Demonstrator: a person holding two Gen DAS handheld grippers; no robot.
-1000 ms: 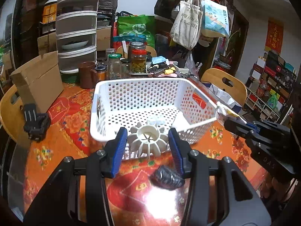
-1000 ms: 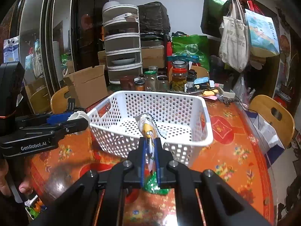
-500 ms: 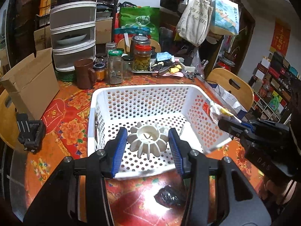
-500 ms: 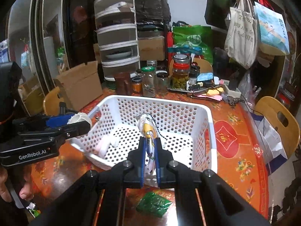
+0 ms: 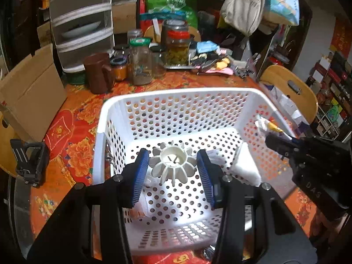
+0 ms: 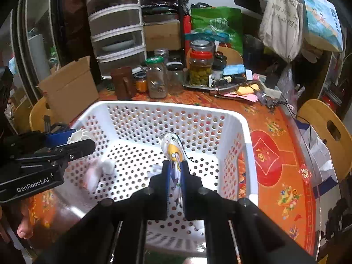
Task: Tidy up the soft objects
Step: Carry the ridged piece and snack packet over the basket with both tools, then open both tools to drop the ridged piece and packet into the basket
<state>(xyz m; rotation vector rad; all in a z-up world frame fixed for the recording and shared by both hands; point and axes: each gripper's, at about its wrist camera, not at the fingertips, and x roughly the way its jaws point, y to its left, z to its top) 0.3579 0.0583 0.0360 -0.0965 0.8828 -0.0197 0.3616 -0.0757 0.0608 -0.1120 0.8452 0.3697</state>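
Left gripper [image 5: 173,171] was clamped on a white ribbed plastic rosette [image 5: 173,164], held over the white perforated basket [image 5: 176,94] on the counter [image 6: 275,154]. Right gripper [image 6: 175,176] was pinched tight on a crumpled printed wrapper [image 6: 171,147] above the basket floor. Only the right view showed white soft lumps [image 6: 96,171] at 9 o'clock inside; only the left showed a white pad [image 5: 245,169] at 3 o'clock.
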